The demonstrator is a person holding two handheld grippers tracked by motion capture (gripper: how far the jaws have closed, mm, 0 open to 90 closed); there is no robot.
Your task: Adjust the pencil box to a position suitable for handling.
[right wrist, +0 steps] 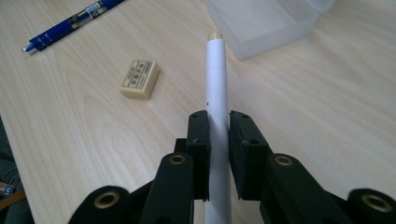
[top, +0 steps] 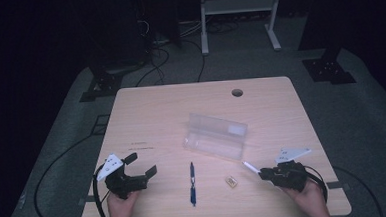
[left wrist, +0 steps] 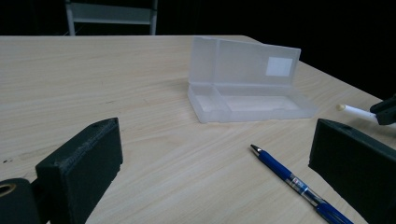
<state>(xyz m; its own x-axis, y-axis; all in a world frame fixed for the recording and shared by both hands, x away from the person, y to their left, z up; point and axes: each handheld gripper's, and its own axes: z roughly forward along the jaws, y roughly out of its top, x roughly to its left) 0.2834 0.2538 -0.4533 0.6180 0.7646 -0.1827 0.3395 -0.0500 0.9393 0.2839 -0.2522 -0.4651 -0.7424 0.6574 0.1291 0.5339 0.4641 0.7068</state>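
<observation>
Jaws of your right gripper (right wrist: pixel 218 135) are clamped on a slim white pen (right wrist: pixel 216 84) with a pale tan tip; it runs straight out between them, over the counter (right wrist: pixel 327 107), tip toward the clear plastic case (right wrist: pixel 266 23). Your left gripper (top: pixel 136 169) has its jaws spread, nothing between them.

This looks like a lab or recording studio, not a home. A plain wooden table (top: pixel 146 111) with a cable hole (top: pixel 237 92) stands on grey carpet (top: pixel 367 129). Black cables (top: pixel 158 60) run over the floor at upper centre, near a white metal frame (top: pixel 238 16) and dark stand feet (top: pixel 329 70).
</observation>
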